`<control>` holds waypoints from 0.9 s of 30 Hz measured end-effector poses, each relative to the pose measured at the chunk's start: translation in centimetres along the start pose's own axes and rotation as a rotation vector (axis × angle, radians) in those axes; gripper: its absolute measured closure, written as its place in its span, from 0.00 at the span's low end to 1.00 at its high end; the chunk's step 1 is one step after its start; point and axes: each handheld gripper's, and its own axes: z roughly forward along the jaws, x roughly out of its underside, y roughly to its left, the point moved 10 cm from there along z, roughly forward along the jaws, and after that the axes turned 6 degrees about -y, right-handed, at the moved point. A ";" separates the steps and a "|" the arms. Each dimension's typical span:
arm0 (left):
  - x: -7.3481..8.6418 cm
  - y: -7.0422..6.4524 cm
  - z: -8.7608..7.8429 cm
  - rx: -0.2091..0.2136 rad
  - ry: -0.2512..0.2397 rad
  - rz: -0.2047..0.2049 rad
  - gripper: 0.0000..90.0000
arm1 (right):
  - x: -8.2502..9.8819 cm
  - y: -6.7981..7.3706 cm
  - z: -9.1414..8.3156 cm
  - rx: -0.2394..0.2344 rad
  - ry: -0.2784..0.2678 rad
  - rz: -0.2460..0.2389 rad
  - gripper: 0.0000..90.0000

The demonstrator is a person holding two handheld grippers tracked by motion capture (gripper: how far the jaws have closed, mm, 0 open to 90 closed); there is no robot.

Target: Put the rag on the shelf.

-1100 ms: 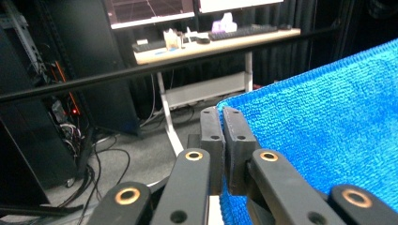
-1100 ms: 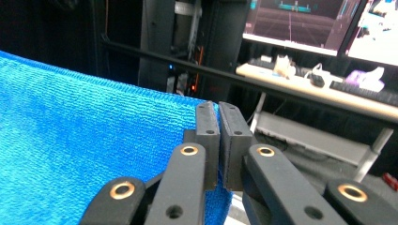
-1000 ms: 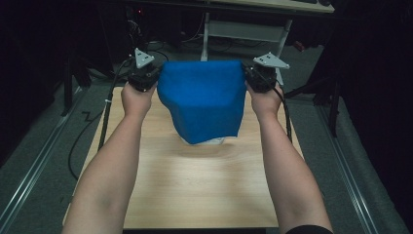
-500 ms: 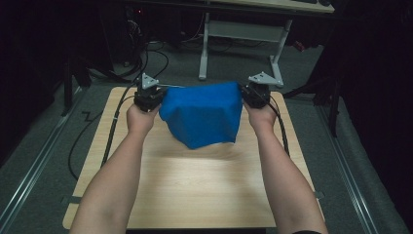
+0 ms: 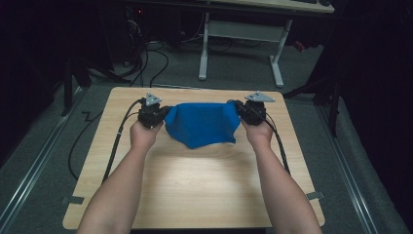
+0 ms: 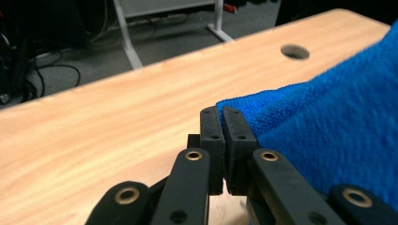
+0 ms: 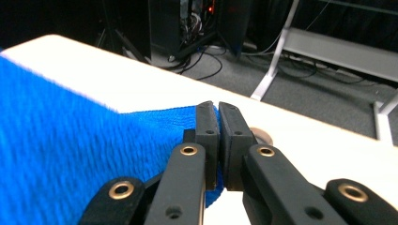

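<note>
A blue towel (image 5: 202, 124) hangs stretched between my two grippers over the far part of the wooden table (image 5: 195, 185). My left gripper (image 5: 163, 113) is shut on the towel's left corner (image 6: 244, 105), and its black jaws press together on the cloth. My right gripper (image 5: 238, 109) is shut on the right corner (image 7: 187, 115) in the same way. The towel's lower edge sags to a point near the tabletop. In both gripper views the blue terry cloth (image 6: 338, 126) spreads out from the jaws to one side (image 7: 70, 140).
A round hole (image 6: 294, 51) is cut in the tabletop near its far edge. Behind the table stand a white desk frame (image 5: 238, 44) and loose cables (image 5: 151, 63) on the grey floor. Black cables (image 5: 117, 141) trail from the grippers across the table.
Both hands have come down toward the table with the towel held between them. The towel now hangs lower and looks more bunched, and its bottom edge is close to the wood.
</note>
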 end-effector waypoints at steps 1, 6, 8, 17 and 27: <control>0.3 0.0 0.0 0.006 0.002 -0.009 0.98 | 0.3 0.1 0.1 -0.004 0.005 0.006 0.98; 1.4 -0.4 0.3 0.035 0.029 -0.019 0.98 | 2.1 0.7 0.4 -0.020 0.032 0.021 0.98; 1.7 -0.8 0.4 0.043 0.028 -0.011 0.98 | 2.7 0.9 0.5 -0.029 0.042 0.024 0.98; 3.4 -0.8 0.9 0.066 0.043 -0.075 0.98 | 3.8 1.9 0.9 -0.045 0.063 0.027 0.98; 4.5 -1.0 1.1 0.079 0.060 -0.083 0.97 | 5.1 1.7 1.4 -0.046 0.079 0.061 0.98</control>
